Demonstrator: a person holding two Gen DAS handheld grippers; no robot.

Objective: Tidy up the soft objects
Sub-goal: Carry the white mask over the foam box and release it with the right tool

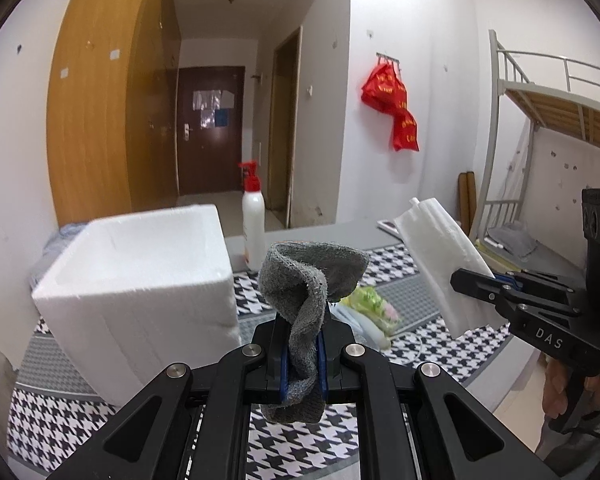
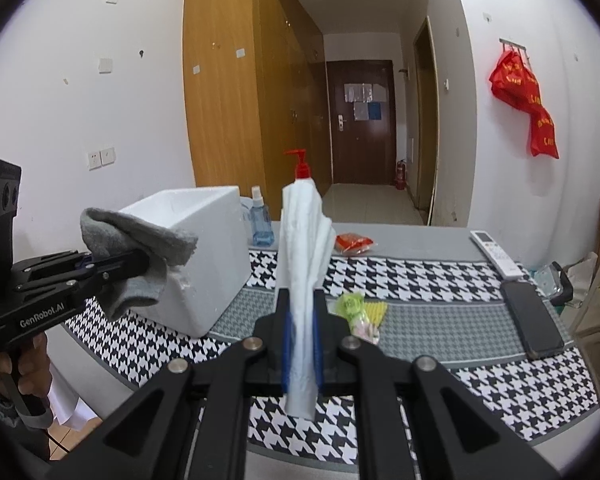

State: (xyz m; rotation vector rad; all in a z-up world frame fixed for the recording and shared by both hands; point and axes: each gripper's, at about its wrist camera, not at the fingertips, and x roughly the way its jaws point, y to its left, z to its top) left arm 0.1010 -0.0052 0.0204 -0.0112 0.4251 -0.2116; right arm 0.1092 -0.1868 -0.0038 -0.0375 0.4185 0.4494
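- The left wrist view shows the left claw (image 1: pixel 303 354) clenched on a grey sock (image 1: pixel 306 280), which twists upward between the blue pads and flops open at the top; the lower end hangs below the fingers.
- The right wrist view shows that same claw from the side at the frame's left edge, the sock draped over its tip in front of the white foam box (image 2: pixel 198 256).
- The foam box stands on the left of the worktop (image 2: pixel 440 316), on a houndstooth mat. Its top is open, but neither camera looks far enough down inside to tell what it holds, if anything.
- Only the right wrist view catches the small blue spray bottle (image 2: pixel 260 222) behind the box; the left view shows just the white pump bottle (image 1: pixel 253 220) with a red top.
- The right claw (image 2: pixel 301 346) is clenched on a white cloth (image 2: pixel 306 248), which stands upright and hides most of the pump bottle behind it.
- A small green and yellow bundle (image 2: pixel 360 312) lies on the mat just right of that claw; its kind is hard to make out, possibly more soft items.
- Only the right view shows the red packet (image 2: pixel 354 243), remote control (image 2: pixel 496 254) and dark phone (image 2: pixel 534 318) on the worktop's right side.
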